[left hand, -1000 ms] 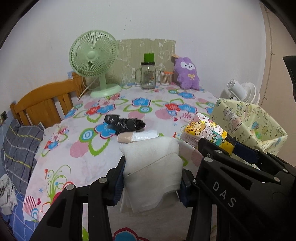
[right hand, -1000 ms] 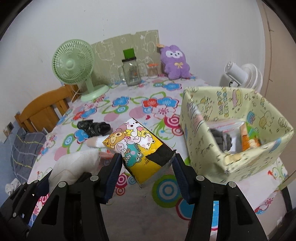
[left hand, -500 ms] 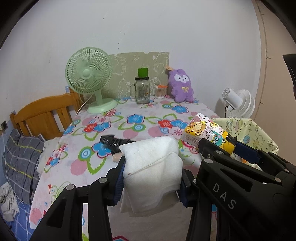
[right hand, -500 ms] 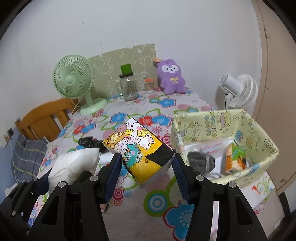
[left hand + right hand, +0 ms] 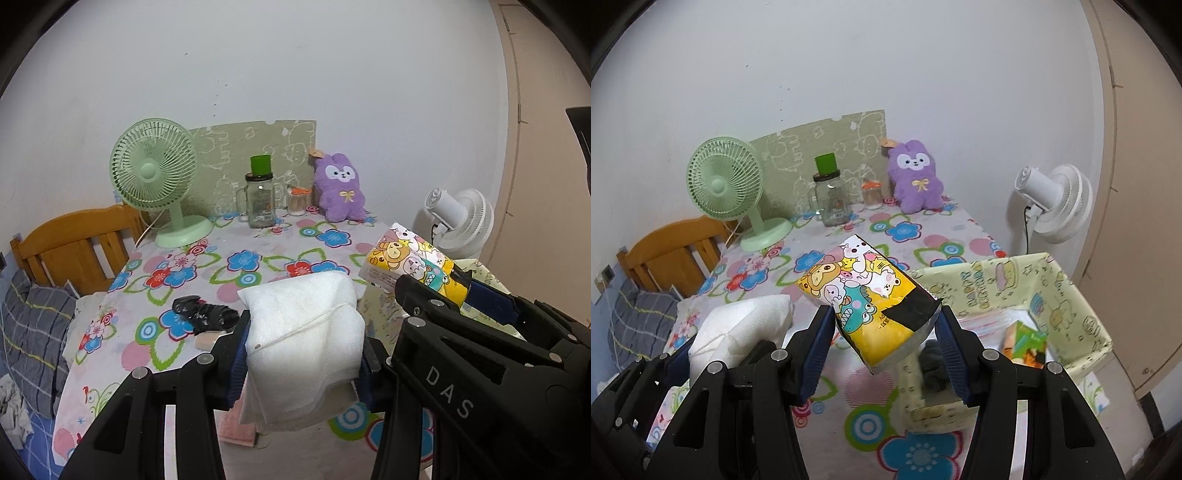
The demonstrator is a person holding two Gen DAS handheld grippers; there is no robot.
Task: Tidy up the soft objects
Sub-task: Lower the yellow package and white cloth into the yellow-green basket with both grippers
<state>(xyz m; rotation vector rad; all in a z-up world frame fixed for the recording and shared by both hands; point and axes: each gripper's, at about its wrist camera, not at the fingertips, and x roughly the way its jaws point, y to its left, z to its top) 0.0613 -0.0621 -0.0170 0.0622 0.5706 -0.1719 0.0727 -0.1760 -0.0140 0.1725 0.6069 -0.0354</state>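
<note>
My left gripper [image 5: 303, 354] is shut on a folded white cloth [image 5: 306, 343], held above the flowered table; the same white cloth [image 5: 738, 336] shows at the lower left of the right wrist view. My right gripper [image 5: 882, 332] is shut on a yellow cartoon-printed tissue pack [image 5: 871, 299], lifted above the table beside a pale yellow fabric box [image 5: 1067, 295]. The tissue pack [image 5: 413, 262] also appears at the right of the left wrist view. A black bundle [image 5: 205, 315] and a beige roll [image 5: 207, 339] lie on the table beyond the cloth.
The fabric box holds a grey item [image 5: 932, 363], a plastic bag and an orange-green packet [image 5: 1027, 341]. At the table's far end stand a green fan [image 5: 155, 177], a glass jar [image 5: 260, 199], a small cup and a purple plush [image 5: 341, 192]. A white fan [image 5: 1052, 199] stands right; a wooden chair [image 5: 74, 243] left.
Both grippers have risen with the cloth and tissue pack still held. The table and the fabric box now sit lower and farther away in both views.
</note>
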